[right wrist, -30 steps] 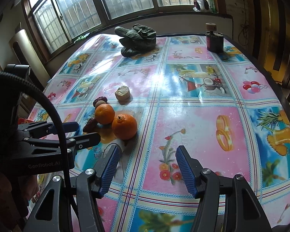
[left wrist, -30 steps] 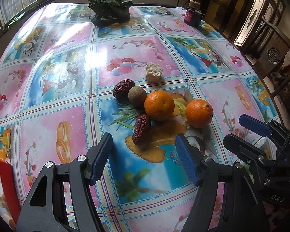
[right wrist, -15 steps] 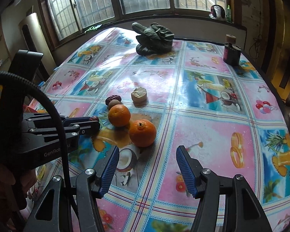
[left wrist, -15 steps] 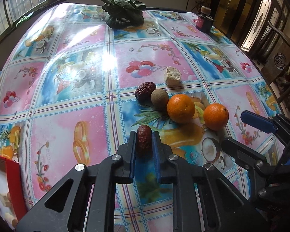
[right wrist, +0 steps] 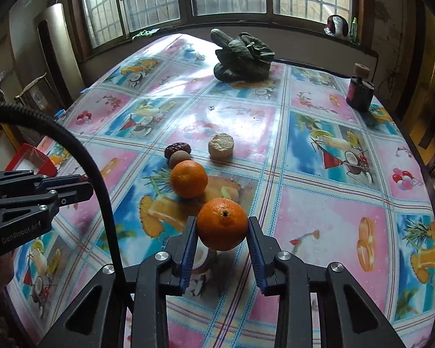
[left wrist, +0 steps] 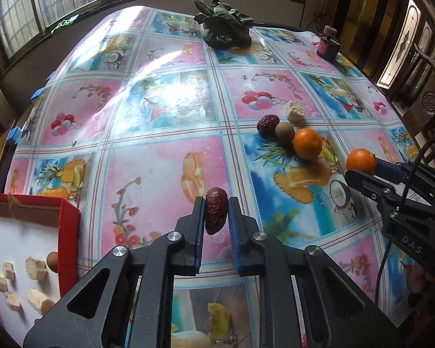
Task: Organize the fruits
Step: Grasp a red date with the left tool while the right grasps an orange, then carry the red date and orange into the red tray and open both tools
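My left gripper is shut on a wrinkled dark red date, held above the tablecloth. In the right wrist view, my right gripper has its jaws closing around an orange, and both blue pads touch its sides. The left wrist view shows that same orange at the right gripper's tips. On the cloth lie a second orange, a round brown fruit and another date, close together in a row. A red box sits at the lower left.
A pale round cake piece lies just beyond the fruit row. A leafy green vegetable and a dark jar stand at the far end. The red box holds pale chunks. A black cable arcs at the left.
My left gripper shut on the date and carried it up and left, bringing the red box into view. My right gripper advanced to the near orange and closed around it.
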